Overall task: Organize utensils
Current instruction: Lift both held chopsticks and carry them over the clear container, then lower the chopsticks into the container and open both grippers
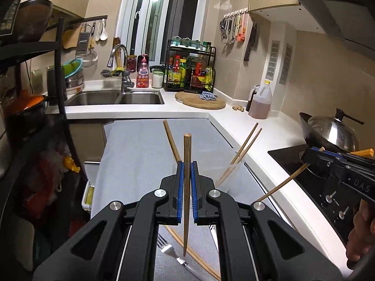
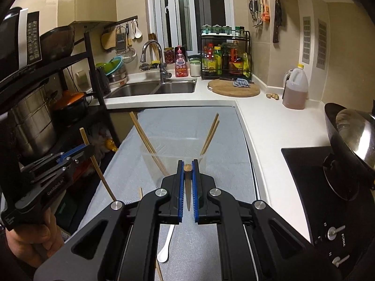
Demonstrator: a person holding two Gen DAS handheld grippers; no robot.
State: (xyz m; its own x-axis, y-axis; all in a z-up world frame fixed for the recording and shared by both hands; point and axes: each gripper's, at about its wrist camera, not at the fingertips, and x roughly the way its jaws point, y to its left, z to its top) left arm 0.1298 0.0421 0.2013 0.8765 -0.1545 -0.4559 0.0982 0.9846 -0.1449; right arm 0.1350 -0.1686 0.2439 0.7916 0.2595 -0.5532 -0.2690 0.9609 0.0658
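Left wrist view: the left gripper (image 1: pixel 187 175) is clamped on a dark chopstick (image 1: pixel 186 187), held upright just left of the clear cup (image 1: pixel 230 175); a fork (image 1: pixel 168 250) lies below it on the grey mat (image 1: pixel 136 154).

Right wrist view: the right gripper (image 2: pixel 187 175) is clamped on another chopstick (image 2: pixel 187 171), directly before the cup, which holds three. A white spoon (image 2: pixel 165 248) lies nearer. Judged step: loading chopsticks; next, tip each over the rim and release.

The fork (image 1: pixel 167 249) shows only its tines, its handle hidden behind the left tool (image 1: pixel 187 187).
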